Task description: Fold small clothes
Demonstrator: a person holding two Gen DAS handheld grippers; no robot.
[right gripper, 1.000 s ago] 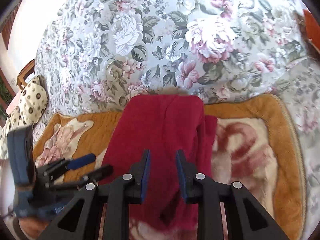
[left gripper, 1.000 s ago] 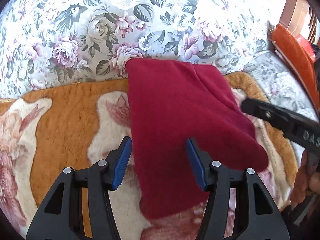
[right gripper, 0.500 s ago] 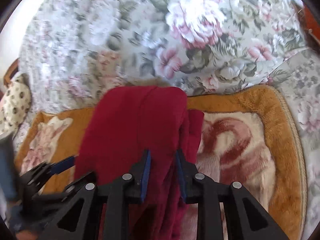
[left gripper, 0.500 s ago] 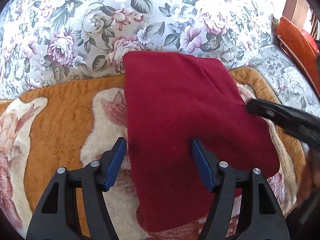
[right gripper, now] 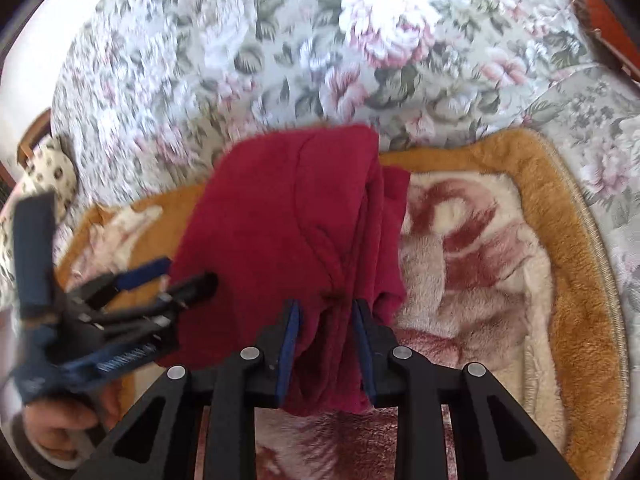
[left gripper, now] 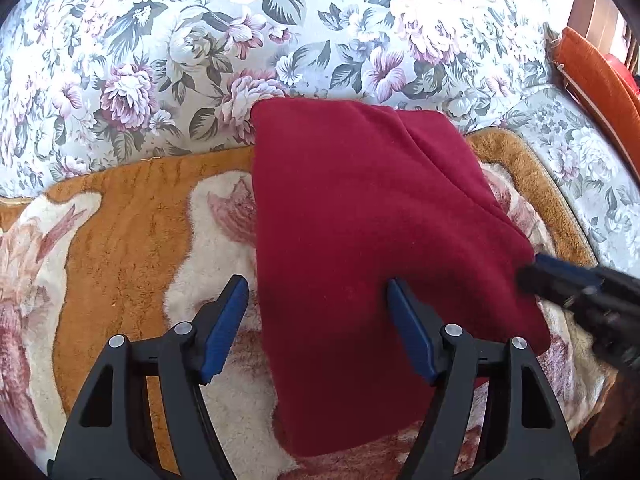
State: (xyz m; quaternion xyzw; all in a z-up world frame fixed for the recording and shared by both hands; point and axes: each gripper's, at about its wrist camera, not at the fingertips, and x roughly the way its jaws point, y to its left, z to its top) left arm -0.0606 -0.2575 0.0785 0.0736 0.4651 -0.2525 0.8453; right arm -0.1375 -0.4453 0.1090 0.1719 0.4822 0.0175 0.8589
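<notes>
- The right gripper (right gripper: 326, 336) is pinching a bunched edge of the red garment (right gripper: 280, 232), low centre of frame.
- The left gripper (left gripper: 316, 324) is hovering spread wide, gripping nothing.
- Soft, light fleece is likely drooping; corners look best for gripping.

Red garment (left gripper: 360, 240) on plush blanket (left gripper: 132, 208)

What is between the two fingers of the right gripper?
A bunched edge of the red cloth, pinched by the right gripper; the right wrist view shows it.

Black plastic tongs (left gripper: 316, 300) (right gripper: 326, 312): blue pads (left gripper: 224, 330), silver rivets, triangular cut-outs; bare-skinned hand (right gripper: 60, 428) gripping a blue handle.
</notes>
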